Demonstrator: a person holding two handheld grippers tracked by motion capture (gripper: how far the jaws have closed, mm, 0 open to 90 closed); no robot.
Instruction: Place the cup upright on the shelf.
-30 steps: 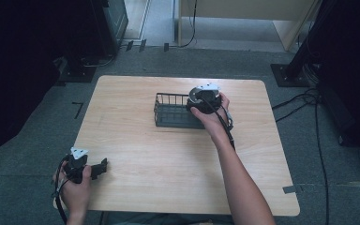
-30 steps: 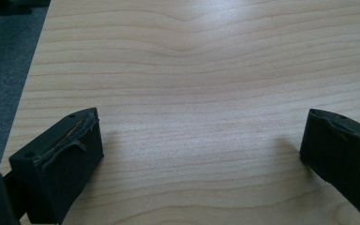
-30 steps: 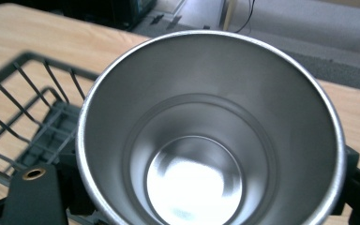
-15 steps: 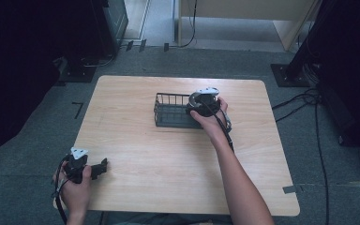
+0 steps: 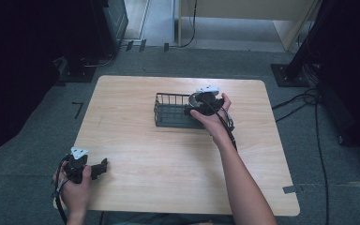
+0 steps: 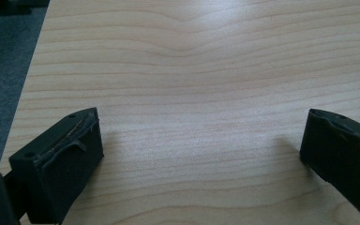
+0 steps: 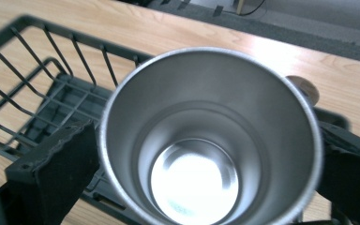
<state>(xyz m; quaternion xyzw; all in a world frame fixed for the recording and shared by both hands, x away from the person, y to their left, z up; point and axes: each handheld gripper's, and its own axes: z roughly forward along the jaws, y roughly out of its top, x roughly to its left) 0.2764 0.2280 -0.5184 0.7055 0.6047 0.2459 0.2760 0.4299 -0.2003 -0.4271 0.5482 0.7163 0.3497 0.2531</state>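
A steel cup stands upright in the right end of a black wire basket, which sits toward the far edge of the wooden table, right of its middle. At the near left corner, the left gripper rests low over bare wood, its jaws spread wide with nothing between them. Over the basket, the right gripper brackets the cup; its jaws have just been opening, and whether the pads still press on the rim cannot be told.
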